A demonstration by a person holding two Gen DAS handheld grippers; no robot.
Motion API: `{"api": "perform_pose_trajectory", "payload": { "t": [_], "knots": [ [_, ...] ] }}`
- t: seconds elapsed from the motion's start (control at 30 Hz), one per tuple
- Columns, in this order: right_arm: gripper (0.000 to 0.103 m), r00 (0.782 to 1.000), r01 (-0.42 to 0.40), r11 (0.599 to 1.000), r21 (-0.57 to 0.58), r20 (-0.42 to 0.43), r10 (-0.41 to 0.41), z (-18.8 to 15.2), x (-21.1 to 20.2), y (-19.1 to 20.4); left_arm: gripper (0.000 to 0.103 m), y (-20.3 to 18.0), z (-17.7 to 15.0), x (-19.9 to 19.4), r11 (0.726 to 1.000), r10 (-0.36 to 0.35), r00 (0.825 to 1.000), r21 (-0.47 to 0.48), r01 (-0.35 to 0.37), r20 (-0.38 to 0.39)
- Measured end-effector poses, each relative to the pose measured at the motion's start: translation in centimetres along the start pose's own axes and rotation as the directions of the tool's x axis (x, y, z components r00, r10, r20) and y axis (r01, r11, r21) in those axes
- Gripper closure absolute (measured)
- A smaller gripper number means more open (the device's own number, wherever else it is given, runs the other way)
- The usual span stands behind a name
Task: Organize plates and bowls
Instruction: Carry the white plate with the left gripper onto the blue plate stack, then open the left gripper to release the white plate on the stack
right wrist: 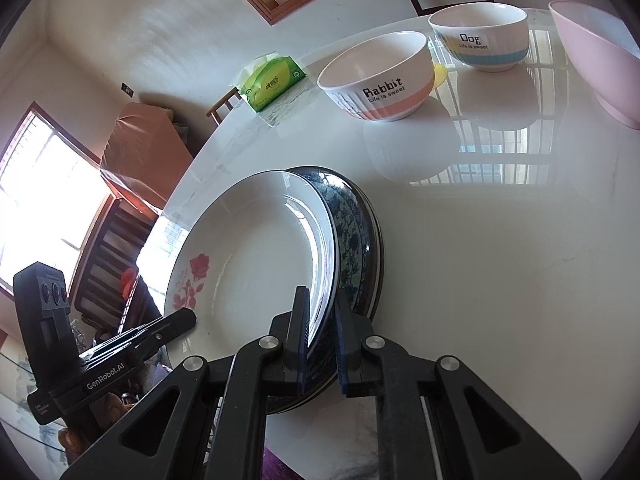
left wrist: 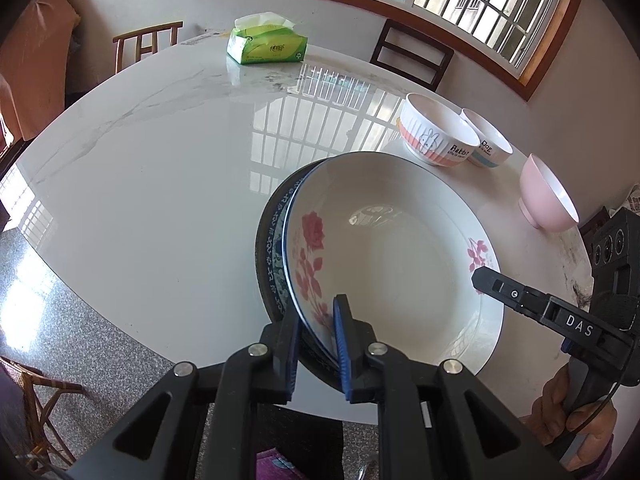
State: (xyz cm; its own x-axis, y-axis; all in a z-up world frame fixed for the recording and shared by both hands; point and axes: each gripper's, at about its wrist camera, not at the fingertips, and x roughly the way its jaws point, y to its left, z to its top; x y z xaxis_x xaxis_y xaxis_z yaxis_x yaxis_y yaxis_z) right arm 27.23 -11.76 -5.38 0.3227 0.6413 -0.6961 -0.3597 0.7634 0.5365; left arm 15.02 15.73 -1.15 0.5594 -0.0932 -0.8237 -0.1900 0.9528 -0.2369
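Left gripper (left wrist: pixel 318 344) was clamped on the near rim of the rose plate (left wrist: pixel 400 264); blue pads sat on either side of the rim, one inside the plate, one under it. Right gripper (right wrist: pixel 322 344) was clamped on the same plate's rim from the opposite side, again with the rim running between its pads. So both grippers held the top plate, each at its own edge.

The rose plate sat on top of a stack: blue-patterned plate (right wrist: pixel 352 232) directly under it, then a dark plate (right wrist: pixel 374 248) at the bottom. From the right wrist the rose plate looked tilted up off the blue-patterned one on the far side; whether it still touched the stack at the near edge, cannot tell.

The stack rested on the white marble table (left wrist: pixel 160 168), near the front edge.

Bowls were well apart from the stack, toward the far right of the table: Rabbit bowl (right wrist: pixel 376 76), Dog bowl (right wrist: pixel 480 36) just behind it, pink bowl (left wrist: pixel 548 196) off to the side, all upright. Green tissue pack (left wrist: pixel 266 42) lay at the far edge of the table.
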Motion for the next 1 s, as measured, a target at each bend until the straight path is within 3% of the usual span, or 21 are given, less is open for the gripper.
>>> {"api": "perform_pose_trajectory", "payload": {
  "t": [0.6,0.7,0.73,0.8,0.93,1.0],
  "knots": [
    [0.089,1.0,0.01,1.0,-0.013,0.012,-0.01,0.2,0.1,0.1,0.08,-0.2,0.3,-0.2,0.999,0.011,1.0,0.033,-0.01,-0.012],
    [0.088,1.0,0.02,1.0,-0.021,0.019,-0.02,0.3,0.0,0.2,0.076,-0.8,0.3,-1.3,0.991,0.103,0.993,0.083,-0.107,0.057],
    [0.088,0.999,0.037,0.999,-0.033,0.029,-0.036,0.3,-0.1,0.3,0.068,-0.9,0.4,-1.8,0.987,0.122,0.989,0.094,-0.13,0.089],
    [0.088,0.997,0.058,0.997,-0.051,0.051,-0.056,0.3,-0.6,0.6,0.064,-1.1,0.5,-2.8,0.983,0.138,0.981,0.101,-0.153,0.139],
    [0.088,0.991,0.072,0.996,-0.051,0.118,-0.066,0.7,-2.4,0.4,0.064,-1.1,0.7,-3.9,0.984,0.124,0.976,0.101,-0.144,0.18],
    [0.088,0.978,0.114,0.991,-0.065,0.185,-0.101,0.8,-4.0,0.0,0.064,-1.1,0.6,-4.1,0.99,0.081,0.979,0.102,-0.102,0.187]
  ]
}}
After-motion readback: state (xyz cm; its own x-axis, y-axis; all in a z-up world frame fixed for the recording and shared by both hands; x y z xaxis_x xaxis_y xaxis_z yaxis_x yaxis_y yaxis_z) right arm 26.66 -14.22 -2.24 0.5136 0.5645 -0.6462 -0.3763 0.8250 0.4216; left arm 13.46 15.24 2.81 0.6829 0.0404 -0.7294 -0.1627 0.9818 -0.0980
